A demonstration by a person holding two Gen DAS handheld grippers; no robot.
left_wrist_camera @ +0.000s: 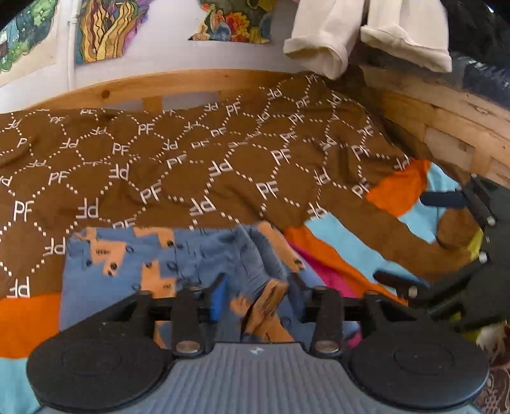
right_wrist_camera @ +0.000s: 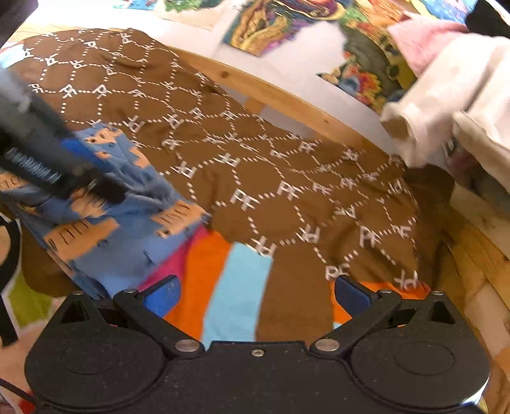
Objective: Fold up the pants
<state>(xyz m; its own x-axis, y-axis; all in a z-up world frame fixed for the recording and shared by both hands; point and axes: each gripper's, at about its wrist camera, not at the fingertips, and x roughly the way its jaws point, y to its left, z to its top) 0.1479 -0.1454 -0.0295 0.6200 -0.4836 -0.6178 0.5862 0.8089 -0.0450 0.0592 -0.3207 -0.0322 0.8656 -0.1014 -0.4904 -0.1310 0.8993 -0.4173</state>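
A brown blanket [left_wrist_camera: 197, 165] printed with white PF letters and dotted hexagons covers most of the bed, reaching back to the wooden bed frame [left_wrist_camera: 178, 81]. Beneath it lies a striped cover [right_wrist_camera: 223, 280] in orange, light blue and pink, bare along the near edge. Cream-coloured cloth [left_wrist_camera: 366, 35] hangs over the frame at the upper right, and colourful paintings [left_wrist_camera: 105, 28] line the wall behind.

The pants [left_wrist_camera: 165, 258] (blue, with tan patches and small dark dots) lie on the near part of the bed, partly over the brown blanket's edge and partly over the striped cover, their fabric bunched into ridges.

The left gripper [left_wrist_camera: 258, 299] sits low over the pants, its fingers drawn in on a raised fold of the blue-and-tan fabric, pinching it. The right gripper [right_wrist_camera: 256, 294] hovers just beside the pants, over the striped cover and a brown flap, with its blue-padded fingers [right_wrist_camera: 162, 296] spread wide and nothing between them.
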